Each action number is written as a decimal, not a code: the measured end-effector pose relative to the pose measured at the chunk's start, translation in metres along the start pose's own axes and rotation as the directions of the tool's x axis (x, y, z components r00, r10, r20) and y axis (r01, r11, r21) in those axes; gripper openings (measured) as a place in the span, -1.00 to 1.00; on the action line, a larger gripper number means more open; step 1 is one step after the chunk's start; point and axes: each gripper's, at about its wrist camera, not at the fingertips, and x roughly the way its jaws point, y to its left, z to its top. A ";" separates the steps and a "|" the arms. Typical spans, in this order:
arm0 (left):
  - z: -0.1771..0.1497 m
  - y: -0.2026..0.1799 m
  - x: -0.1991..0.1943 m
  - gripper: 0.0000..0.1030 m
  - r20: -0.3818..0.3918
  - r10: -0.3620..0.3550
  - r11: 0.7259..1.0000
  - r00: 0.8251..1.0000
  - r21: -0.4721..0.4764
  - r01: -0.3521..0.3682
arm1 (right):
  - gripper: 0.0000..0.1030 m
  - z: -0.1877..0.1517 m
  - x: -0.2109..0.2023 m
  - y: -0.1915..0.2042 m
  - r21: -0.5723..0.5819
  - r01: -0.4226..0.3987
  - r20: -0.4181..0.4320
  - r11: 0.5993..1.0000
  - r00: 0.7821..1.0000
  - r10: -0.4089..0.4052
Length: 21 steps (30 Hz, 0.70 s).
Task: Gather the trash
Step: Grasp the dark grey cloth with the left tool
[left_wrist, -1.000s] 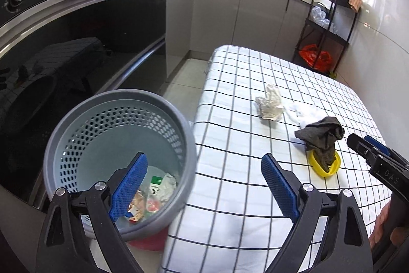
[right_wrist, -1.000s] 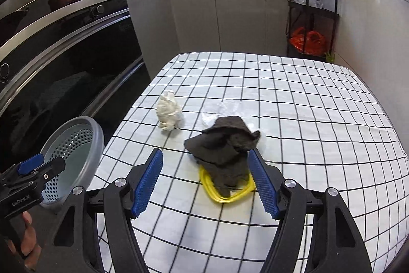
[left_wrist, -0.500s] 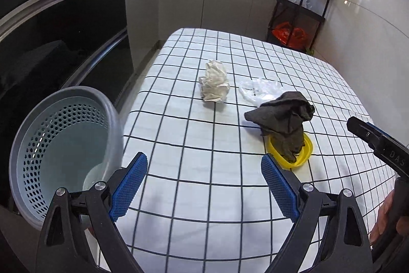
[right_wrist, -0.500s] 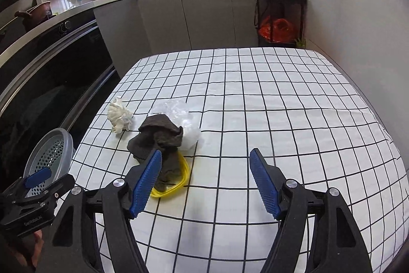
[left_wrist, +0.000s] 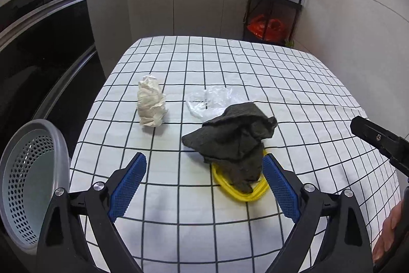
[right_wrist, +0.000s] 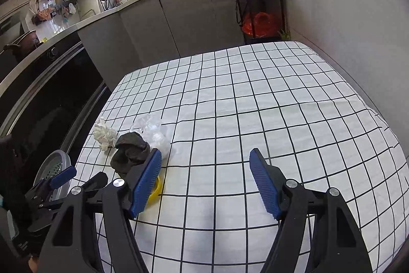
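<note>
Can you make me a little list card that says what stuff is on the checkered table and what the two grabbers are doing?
table: white checked cloth
paper: crumpled white paper ball, lying alone on the left side
plastic: clear plastic wrap, behind the rag
rag: dark rag, draped over the yellow ring
ring: yellow ring, mostly covered
bin: grey holey trash basket, off the table's left edge
left gripper: open, empty, fingers on either side of the rag
right gripper: open, empty, over bare cloth
</note>
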 end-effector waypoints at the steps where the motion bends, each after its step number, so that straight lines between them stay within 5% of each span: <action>1: 0.003 -0.005 0.004 0.76 0.004 -0.003 1.000 1.000 0.003 0.003 | 0.33 0.001 -0.001 -0.002 0.009 -0.006 0.001 1.000 1.000 0.006; 14: 0.013 -0.038 0.053 0.74 -0.031 0.036 0.999 0.999 0.036 -0.035 | 0.33 0.011 -0.007 -0.011 0.050 -0.054 0.024 0.997 0.998 0.053; 21: 0.007 -0.039 0.057 0.14 -0.036 0.036 0.998 0.999 0.048 -0.034 | 0.33 0.010 -0.003 -0.009 0.038 -0.050 0.009 0.998 0.999 0.049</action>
